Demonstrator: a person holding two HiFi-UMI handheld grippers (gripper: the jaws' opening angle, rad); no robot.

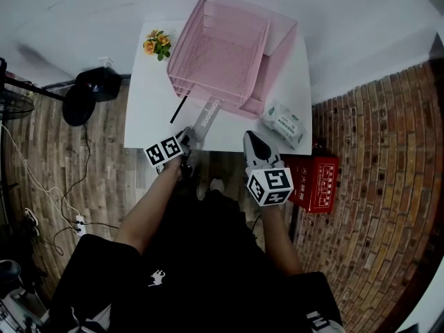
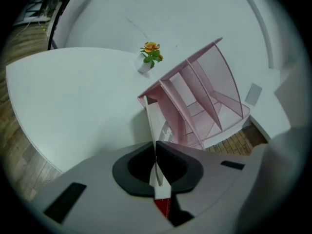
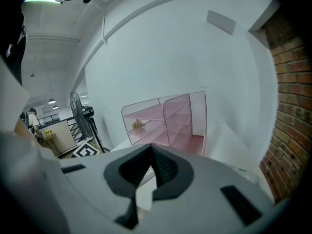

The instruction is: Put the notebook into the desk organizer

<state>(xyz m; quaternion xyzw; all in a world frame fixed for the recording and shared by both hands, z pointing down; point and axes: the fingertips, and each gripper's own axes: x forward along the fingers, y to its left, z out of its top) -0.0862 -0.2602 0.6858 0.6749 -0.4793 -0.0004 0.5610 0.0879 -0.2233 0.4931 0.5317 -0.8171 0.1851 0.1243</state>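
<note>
Left tool tight on notebook, right tool closed, empty; black pen in head view alone

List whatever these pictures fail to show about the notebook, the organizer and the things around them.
- Cover print of the notebook: too small in the head view, edge-on in the left gripper view.
- Whether its far end touches the desk organizer: neither view settles it.
- Label of the tissue pack: too small, head view.
- The red box: print too small, left side behind the right hand-held gripper, head view.
</note>
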